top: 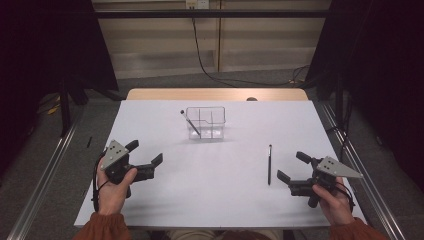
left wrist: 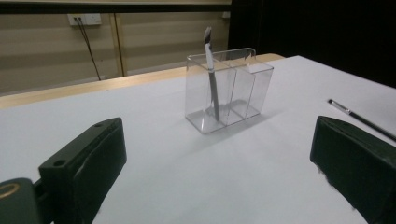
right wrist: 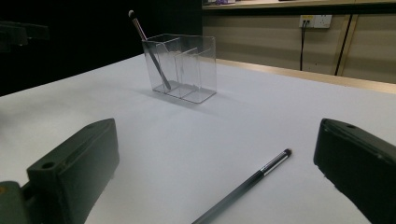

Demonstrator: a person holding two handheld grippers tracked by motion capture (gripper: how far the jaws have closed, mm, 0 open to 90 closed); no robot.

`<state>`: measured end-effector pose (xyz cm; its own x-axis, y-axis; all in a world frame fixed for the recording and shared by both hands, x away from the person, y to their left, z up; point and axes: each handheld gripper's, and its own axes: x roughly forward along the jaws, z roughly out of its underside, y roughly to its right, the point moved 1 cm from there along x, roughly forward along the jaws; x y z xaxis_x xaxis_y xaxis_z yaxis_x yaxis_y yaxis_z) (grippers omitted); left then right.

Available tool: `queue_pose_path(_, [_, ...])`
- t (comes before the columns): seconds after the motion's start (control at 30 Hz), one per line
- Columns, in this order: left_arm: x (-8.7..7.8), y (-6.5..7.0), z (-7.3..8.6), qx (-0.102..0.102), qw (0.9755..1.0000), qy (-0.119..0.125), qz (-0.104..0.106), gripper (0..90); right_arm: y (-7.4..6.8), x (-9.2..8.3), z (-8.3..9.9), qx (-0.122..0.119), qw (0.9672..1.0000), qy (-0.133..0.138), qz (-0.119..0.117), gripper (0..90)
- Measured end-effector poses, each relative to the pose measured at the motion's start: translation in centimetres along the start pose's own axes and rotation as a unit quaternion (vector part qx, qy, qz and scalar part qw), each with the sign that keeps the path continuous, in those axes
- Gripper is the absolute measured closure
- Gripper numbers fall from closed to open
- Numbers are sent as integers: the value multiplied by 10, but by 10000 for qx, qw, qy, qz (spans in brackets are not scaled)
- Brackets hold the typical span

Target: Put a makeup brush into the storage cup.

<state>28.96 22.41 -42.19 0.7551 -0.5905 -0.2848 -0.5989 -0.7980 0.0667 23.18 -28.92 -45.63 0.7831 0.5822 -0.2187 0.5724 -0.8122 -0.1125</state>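
Note:
A clear plastic organizer [top: 206, 123] [left wrist: 229, 88] [right wrist: 183, 67] with several compartments stands at the table's far middle. One makeup brush [top: 190, 123] [left wrist: 211, 74] [right wrist: 149, 49] leans inside its left compartment. A second dark brush [top: 269, 164] [right wrist: 243, 186] [left wrist: 362, 119] lies flat on the white table at the right. My left gripper [top: 147, 152] [left wrist: 219, 168] is open near the front left, nothing between its jaws. My right gripper [top: 293, 166] [right wrist: 219, 172] is open at the front right, just right of the lying brush and apart from it.
The white table top [top: 215, 170] ends in a wooden strip [top: 215, 94] at the far edge. Metal rails [top: 45, 175] run along both sides. A cable [top: 205, 60] hangs from a wall socket behind the table.

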Motion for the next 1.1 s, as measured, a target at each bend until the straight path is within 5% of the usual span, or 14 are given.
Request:
queue_pose_path(0.87, [-36,6,16,-100,9994,313,-134,36,1,-2,-1,-60,10000,-53,48,0])
queue_pose_path(1.1, [-34,11,22,-18,9999,134,8,36,1,-4,-1,-83,10000,-30,-3,0])
